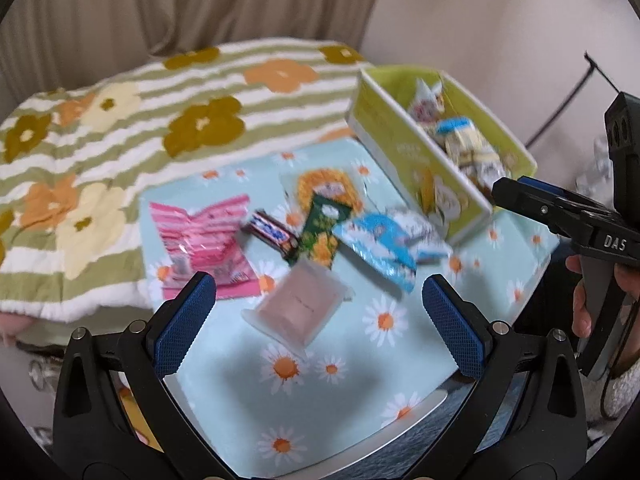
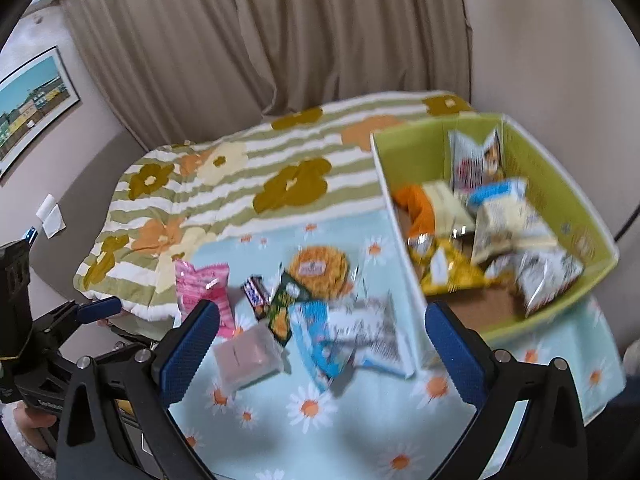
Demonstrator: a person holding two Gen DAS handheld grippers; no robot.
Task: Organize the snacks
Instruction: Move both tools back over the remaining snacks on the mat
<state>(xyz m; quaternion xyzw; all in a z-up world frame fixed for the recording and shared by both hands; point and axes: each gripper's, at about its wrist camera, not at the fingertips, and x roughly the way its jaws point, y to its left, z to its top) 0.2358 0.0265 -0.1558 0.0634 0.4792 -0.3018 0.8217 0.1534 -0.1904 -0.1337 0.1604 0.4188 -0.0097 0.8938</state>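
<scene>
Loose snacks lie on a light blue daisy cloth (image 1: 348, 364): a pink packet (image 1: 204, 240), a dark chocolate bar (image 1: 270, 234), a green packet (image 1: 322, 232), a round orange cookie pack (image 1: 320, 188), a blue and white packet (image 1: 380, 248) and a clear-wrapped pink cake (image 1: 300, 304). A green box (image 2: 560, 208) at the right holds several snack packs. My left gripper (image 1: 318, 292) is open and empty above the pink cake. My right gripper (image 2: 322, 320) is open and empty above the blue and white packet (image 2: 320, 340), near the box's front wall.
A green-striped flowered blanket (image 1: 120, 140) covers the surface behind the cloth. Beige curtains (image 2: 260, 40) hang at the back. A framed picture (image 2: 32, 108) hangs on the left wall. The cloth's front edge hangs over a table edge (image 1: 420, 420).
</scene>
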